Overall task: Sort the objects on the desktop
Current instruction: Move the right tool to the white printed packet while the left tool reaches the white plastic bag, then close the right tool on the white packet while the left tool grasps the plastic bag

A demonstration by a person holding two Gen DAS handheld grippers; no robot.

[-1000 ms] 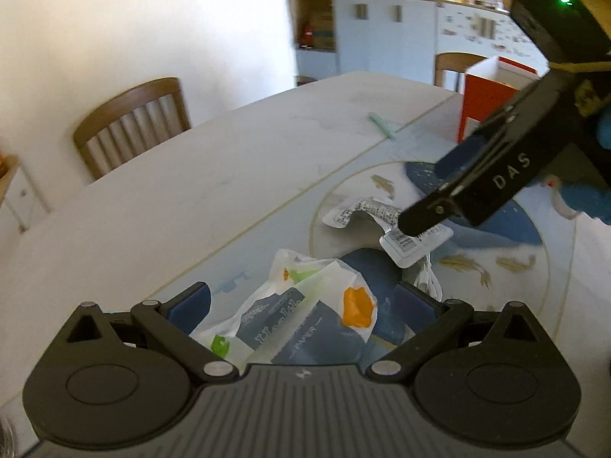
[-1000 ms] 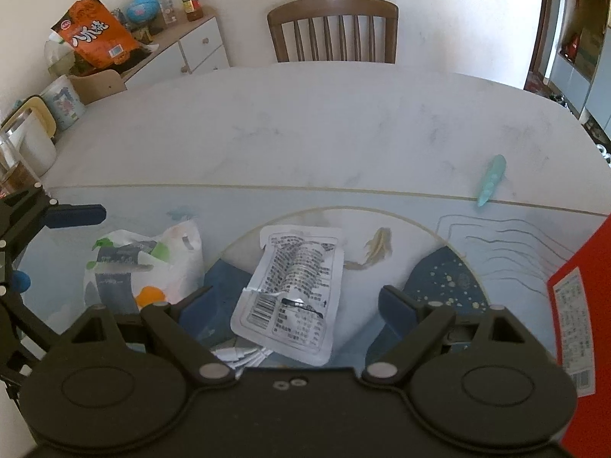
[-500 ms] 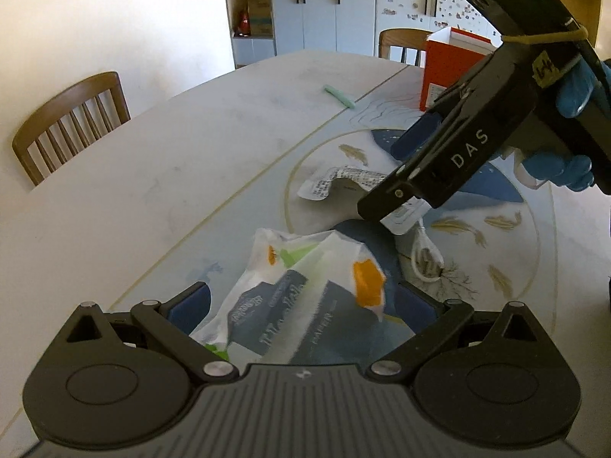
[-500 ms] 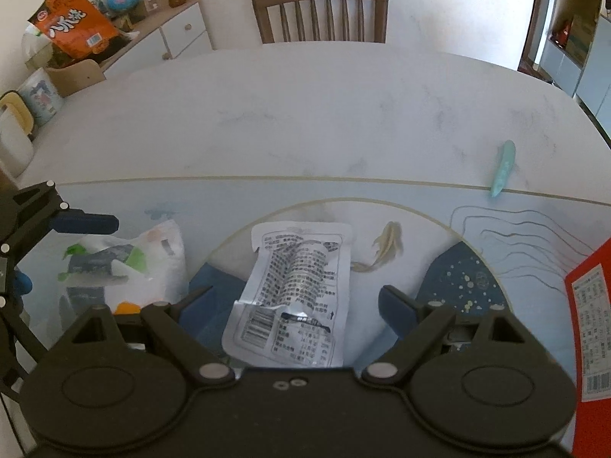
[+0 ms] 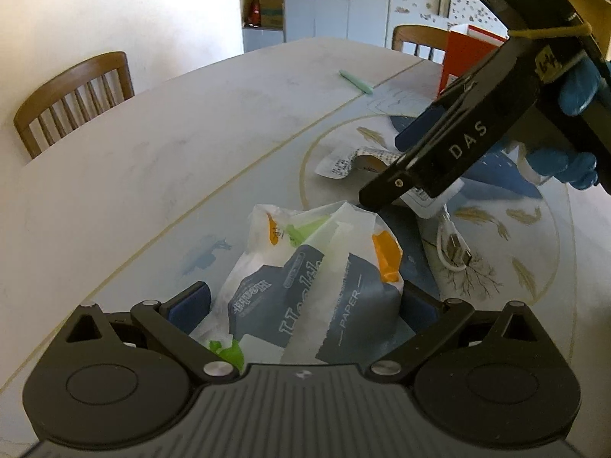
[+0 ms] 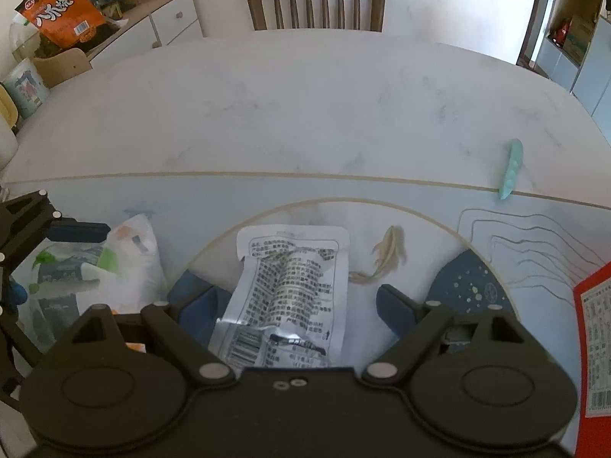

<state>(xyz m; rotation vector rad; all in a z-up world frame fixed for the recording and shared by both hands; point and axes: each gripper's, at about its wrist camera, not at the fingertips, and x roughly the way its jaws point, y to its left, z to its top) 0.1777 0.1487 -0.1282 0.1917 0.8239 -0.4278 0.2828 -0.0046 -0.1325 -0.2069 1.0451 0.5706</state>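
A crumpled tissue pack (image 5: 313,278) is lying on the desk (image 5: 160,160) straight ahead of my left claw (image 5: 305,301), its long axis running away from me along the line of the fingers, the near end sitting between the two blue pads (image 5: 191,301). I am holding that claw spread wide, with daylight on both sides of the wrapper, so nothing is being squeezed yet.

Just beside it, toward my right, a flat printed sachet (image 6: 290,286) is lying lengthwise inside my right claw (image 6: 294,309), which is likewise spread apart and gripping nothing; the sachet's far end is pointing at the chair (image 6: 315,0) across the desk. Seen from the left, the right claw's finger is hanging over the sachet, just beyond the tissue pack.

Each hand is nearest its own item, so I am judging that both can close where they are, each across its item's short width.

A white USB cable (image 5: 454,244) is curling near the tissue pack, a mint-green pod-shaped item (image 6: 509,168) is lying well apart on the gold line, and a red box (image 6: 594,343) is standing at the right edge.
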